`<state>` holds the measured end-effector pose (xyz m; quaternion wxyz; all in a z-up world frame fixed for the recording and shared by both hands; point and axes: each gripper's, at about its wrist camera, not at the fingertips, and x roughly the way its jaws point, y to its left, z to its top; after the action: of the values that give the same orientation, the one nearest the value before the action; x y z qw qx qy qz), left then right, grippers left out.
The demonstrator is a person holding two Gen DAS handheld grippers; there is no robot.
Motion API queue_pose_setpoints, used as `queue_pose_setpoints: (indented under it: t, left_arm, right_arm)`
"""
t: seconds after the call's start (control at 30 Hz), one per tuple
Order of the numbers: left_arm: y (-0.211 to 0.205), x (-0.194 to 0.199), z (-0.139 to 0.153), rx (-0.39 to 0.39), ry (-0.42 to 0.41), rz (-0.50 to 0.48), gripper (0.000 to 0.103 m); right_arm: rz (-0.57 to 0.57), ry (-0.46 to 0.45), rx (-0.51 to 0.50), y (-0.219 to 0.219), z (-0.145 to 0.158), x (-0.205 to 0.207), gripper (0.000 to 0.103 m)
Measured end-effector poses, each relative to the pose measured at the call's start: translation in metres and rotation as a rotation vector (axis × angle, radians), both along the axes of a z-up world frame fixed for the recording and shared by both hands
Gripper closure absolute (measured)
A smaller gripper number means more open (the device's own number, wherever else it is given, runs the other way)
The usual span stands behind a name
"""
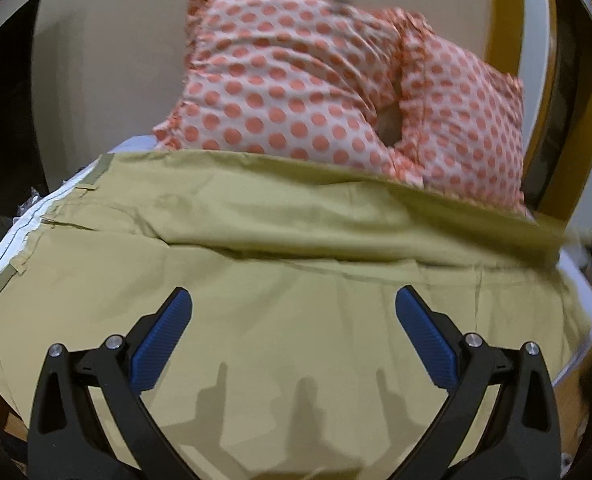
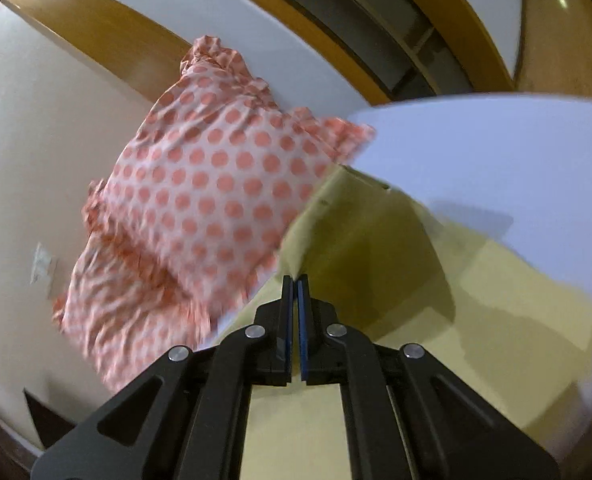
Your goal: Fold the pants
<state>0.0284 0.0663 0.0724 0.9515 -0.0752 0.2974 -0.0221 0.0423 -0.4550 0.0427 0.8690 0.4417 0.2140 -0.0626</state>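
A white-sheeted bed (image 2: 496,152) is seen, khaki cotton pants (image 1: 296,240) spread across it beside orange polka-dot pillows (image 1: 296,80). The left gripper (image 1: 293,304) is held open above; the right gripper (image 2: 295,284) is pinched shut, seemingly on the cloth's edge. A weak pinch could let it slip.

Cloth, plastic and wood

Matt khaki woven pants (image 1: 296,248), creased; soft dotted cloth pillows (image 1: 296,80); left gripper (image 1: 293,312) matt black plastic with ribbed blue pads (image 1: 163,340); glossy wooden trim (image 2: 95,36).
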Motion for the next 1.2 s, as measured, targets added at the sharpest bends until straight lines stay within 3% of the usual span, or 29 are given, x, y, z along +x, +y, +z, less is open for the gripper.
queue_pose_setpoints:
  t: [0.1,0.13,0.2,0.23,0.3,0.4,0.43,0.47,0.53,0.6,0.7,0.8,0.97,1.03,1.07,1.1,1.13,1.2]
  left_arm:
    - [0.016,0.006,0.012,-0.070,-0.029,0.013,0.002]
    - [0.022,0.011,0.015,-0.089,-0.029,0.023,0.002]
    - [0.030,0.021,0.018,-0.113,-0.007,0.028,0.002]
    - [0.032,0.024,0.019,-0.119,0.001,0.026,0.002]
    - [0.039,0.029,0.020,-0.143,0.017,0.017,0.002]
    - [0.051,0.038,0.018,-0.245,0.033,-0.020,0.002]
    - [0.054,0.043,0.018,-0.270,0.039,-0.026,0.002]
    - [0.055,0.049,0.017,-0.286,0.048,-0.024,0.002]
    - [0.058,0.065,0.016,-0.300,0.068,-0.016,0.002]
    - [0.062,0.087,0.012,-0.329,0.110,-0.009,0.002]
    - [0.072,0.122,0.000,-0.397,0.195,0.023,0.006]
    - [0.074,0.154,-0.016,-0.427,0.291,0.059,0.013]
    - [0.082,0.188,-0.030,-0.487,0.323,0.127,0.020]
    - [0.088,0.204,-0.031,-0.511,0.313,0.143,0.032]
    - [0.091,0.211,-0.032,-0.514,0.315,0.151,0.048]
    - [0.096,0.220,-0.036,-0.522,0.321,0.166,0.085]
    - [0.101,0.225,-0.040,-0.524,0.331,0.178,0.101]
    - [0.110,0.217,-0.042,-0.565,0.331,0.178,0.101]
  right_arm:
    - [0.030,0.102,0.088,-0.003,-0.030,-0.026,0.098]
    - [0.041,0.124,0.139,-0.003,-0.038,-0.032,0.092]
    - [0.049,0.174,0.200,-0.003,-0.048,-0.035,0.065]
    - [0.044,0.183,0.216,-0.002,-0.050,-0.037,0.046]
    - [0.042,0.192,0.227,0.004,-0.053,-0.037,0.042]
    - [0.037,0.214,0.249,0.005,-0.063,-0.026,0.045]
    - [0.027,0.215,0.243,0.004,-0.065,-0.021,0.059]
    - [0.014,0.211,0.223,0.003,-0.067,-0.016,0.099]
    - [0.013,0.183,0.229,-0.003,-0.073,-0.010,0.101]
    - [0.004,0.072,0.264,-0.010,-0.069,-0.020,0.101]
    - [-0.008,-0.031,0.225,-0.019,-0.055,-0.034,0.101]
    - [-0.007,-0.062,0.222,-0.024,-0.050,-0.036,0.101]
    - [0.000,-0.067,0.222,-0.029,-0.053,-0.035,0.101]
    - [0.000,-0.067,0.229,-0.030,-0.054,-0.033,0.101]
    - [0.000,-0.068,0.227,-0.030,-0.053,-0.032,0.101]
    - [-0.002,-0.068,0.223,-0.029,-0.052,-0.031,0.101]
    - [-0.002,-0.071,0.222,-0.029,-0.051,-0.032,0.101]
    - [0.000,-0.077,0.221,-0.027,-0.048,-0.029,0.101]
